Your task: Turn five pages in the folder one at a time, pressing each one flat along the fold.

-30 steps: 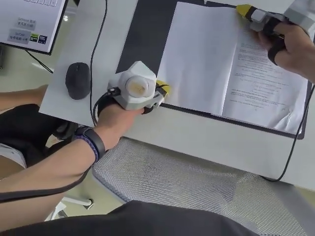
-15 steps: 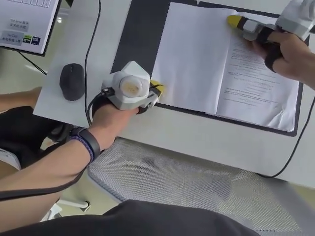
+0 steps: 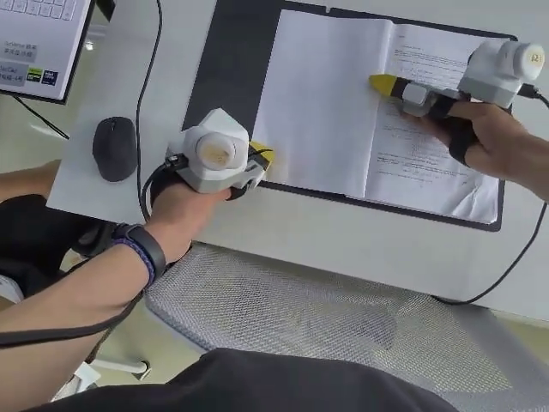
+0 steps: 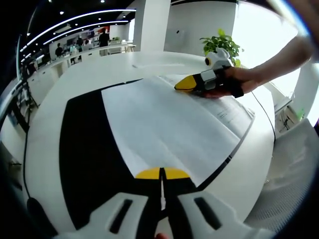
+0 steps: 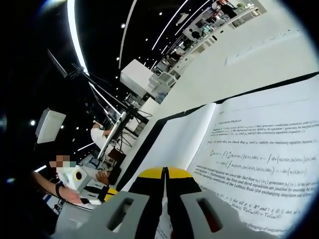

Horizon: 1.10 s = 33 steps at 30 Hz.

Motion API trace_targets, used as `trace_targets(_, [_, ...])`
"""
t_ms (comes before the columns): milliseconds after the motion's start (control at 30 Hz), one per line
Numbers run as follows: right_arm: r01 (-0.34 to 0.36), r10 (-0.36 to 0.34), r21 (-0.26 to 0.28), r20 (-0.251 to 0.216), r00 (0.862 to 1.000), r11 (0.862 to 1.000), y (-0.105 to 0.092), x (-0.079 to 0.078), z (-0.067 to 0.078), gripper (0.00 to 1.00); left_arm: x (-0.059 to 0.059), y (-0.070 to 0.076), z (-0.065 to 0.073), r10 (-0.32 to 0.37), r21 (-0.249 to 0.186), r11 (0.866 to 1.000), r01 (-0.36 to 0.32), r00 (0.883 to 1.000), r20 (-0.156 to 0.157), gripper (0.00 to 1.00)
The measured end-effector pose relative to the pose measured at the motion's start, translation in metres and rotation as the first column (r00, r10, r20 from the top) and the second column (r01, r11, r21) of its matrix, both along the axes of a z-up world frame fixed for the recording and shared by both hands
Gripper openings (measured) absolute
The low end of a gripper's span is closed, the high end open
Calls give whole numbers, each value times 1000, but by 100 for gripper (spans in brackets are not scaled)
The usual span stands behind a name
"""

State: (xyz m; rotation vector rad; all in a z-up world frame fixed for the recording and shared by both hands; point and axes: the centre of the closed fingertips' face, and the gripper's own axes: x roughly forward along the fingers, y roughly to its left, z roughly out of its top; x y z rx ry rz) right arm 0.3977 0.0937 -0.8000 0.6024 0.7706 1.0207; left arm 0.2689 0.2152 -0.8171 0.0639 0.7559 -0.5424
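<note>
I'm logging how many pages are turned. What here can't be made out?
- Turned pages: head view, edges too thin to count.
- Print on the right page: head view, too small to read.
- Laptop: head view, cut off by the top-left edge.
- Folder, near-left corner: head view, behind the left tongs.

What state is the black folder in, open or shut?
Open: the black folder lies flat, a blank white page spread left, a printed page right.

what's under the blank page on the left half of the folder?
Black folder cover shows past the blank page's left and bottom edges. Whether other sheets lie beneath is hidden. The left gripper sits shut at its near-left corner.
</note>
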Motion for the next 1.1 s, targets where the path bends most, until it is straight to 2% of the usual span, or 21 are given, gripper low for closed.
trace_targets(333, [-94, 94, -8, -4, 996, 996, 9, -76, 4, 0, -1, -1, 2, 9, -12, 1000, -9, 1000, 3, 0])
trace_targets(567, [-145, 145, -2, -15, 989, 989, 15, -118, 8, 0, -1, 0, 2, 2, -10, 1000, -2, 1000, 3, 0])
trace_targets(667, [-160, 161, 18, -33, 986, 987, 16, -136, 10, 0, 0, 0, 2, 4, -9, 1000, -4, 1000, 3, 0])
trace_targets(933, [-190, 191, 28, -48, 980, 981, 16, -164, 12, 0, 0, 0, 3, 8, -9, 1000, -8, 1000, 6, 0])
trace_targets(1100, [-198, 198, 21, -43, 979, 980, 15, -171, 10, 0, -1, 0, 3, 5, -7, 1000, -5, 1000, 9, 0])
